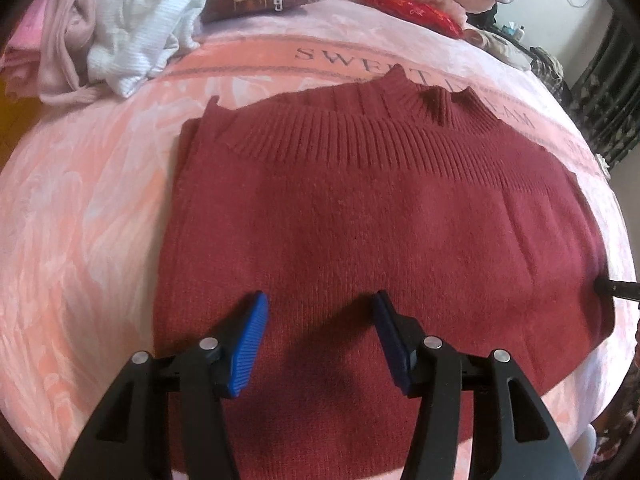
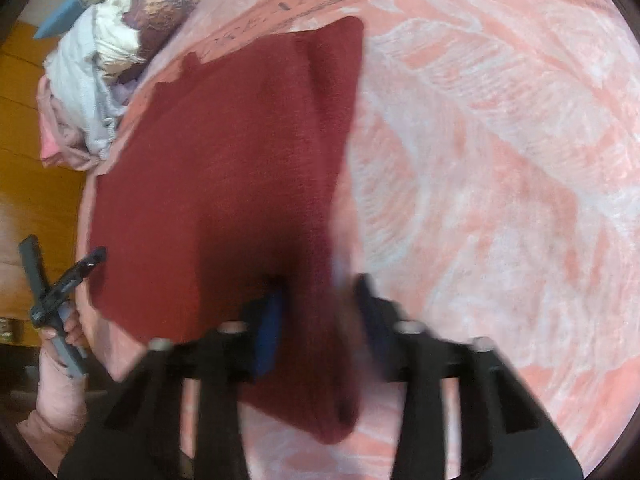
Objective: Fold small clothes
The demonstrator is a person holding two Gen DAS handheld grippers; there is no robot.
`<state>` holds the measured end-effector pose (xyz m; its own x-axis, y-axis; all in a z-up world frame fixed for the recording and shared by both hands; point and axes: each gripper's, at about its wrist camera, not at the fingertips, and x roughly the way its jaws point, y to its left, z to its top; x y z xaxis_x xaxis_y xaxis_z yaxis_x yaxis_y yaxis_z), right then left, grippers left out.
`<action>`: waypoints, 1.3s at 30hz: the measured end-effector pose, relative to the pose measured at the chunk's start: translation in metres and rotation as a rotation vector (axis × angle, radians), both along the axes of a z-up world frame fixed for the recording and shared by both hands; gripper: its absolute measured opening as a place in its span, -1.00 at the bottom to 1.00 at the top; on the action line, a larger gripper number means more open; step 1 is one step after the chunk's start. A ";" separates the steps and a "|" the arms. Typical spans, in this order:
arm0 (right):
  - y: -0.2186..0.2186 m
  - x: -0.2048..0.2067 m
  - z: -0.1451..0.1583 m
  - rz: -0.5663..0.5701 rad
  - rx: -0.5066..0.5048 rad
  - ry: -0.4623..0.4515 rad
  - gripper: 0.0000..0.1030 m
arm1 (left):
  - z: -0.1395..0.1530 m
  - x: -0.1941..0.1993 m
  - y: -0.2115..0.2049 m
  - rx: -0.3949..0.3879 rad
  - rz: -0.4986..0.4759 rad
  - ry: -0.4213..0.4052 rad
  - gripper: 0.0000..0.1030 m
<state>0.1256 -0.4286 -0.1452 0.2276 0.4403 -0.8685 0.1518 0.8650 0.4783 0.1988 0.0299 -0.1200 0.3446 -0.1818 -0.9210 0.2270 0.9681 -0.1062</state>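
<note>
The dark red knit sweater (image 1: pixel 380 232) is spread flat on a pink blanket (image 1: pixel 80 240) covering the bed, folded into a rough rectangle with its ribbed collar (image 1: pixel 400 92) at the far side. The left gripper (image 1: pixel 320 312) sits just above the near part of the sweater, jaws spread wide with nothing between them, blue ridged pads (image 1: pixel 248 348) facing inward. The right gripper (image 2: pixel 316 300) is over the sweater's right edge (image 2: pixel 336 240), jaws also spread apart, one finger over the red knit and the other over the blanket; the picture is blurry there, so it's hard to say whether either pad actually touches the fabric.

Texture-wise, the sweater is a fuzzy fine knit with chunky ribbing across the collar and yoke. The blanket is plush, with a pale swirly pattern and printed lettering near the collar. A heap of white and pinkish clothes (image 1: pixel 112 32) is bunched at the far left corner of the bed.
</note>
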 end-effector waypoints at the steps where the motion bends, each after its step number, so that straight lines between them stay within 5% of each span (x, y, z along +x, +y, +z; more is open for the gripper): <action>1: 0.005 0.001 0.003 0.019 -0.041 -0.002 -0.77 | 0.002 -0.002 0.001 -0.004 -0.001 0.002 0.07; 13: 0.001 0.008 -0.017 -0.060 -0.035 0.068 -0.78 | -0.018 0.000 0.002 -0.007 0.021 0.044 0.14; 19: 0.020 0.012 0.003 -0.091 -0.176 0.104 -0.79 | -0.013 0.003 0.003 -0.006 0.013 0.078 0.14; 24: 0.038 0.006 0.049 -0.104 -0.167 0.006 -0.81 | 0.012 -0.005 0.015 -0.030 0.017 0.052 0.13; 31: 0.119 0.019 0.096 0.043 -0.147 -0.100 -0.81 | 0.013 -0.004 0.037 -0.092 0.013 0.084 0.13; 39: 0.216 0.039 0.084 0.203 -0.140 -0.109 -0.81 | 0.003 0.002 0.045 -0.145 0.004 0.119 0.13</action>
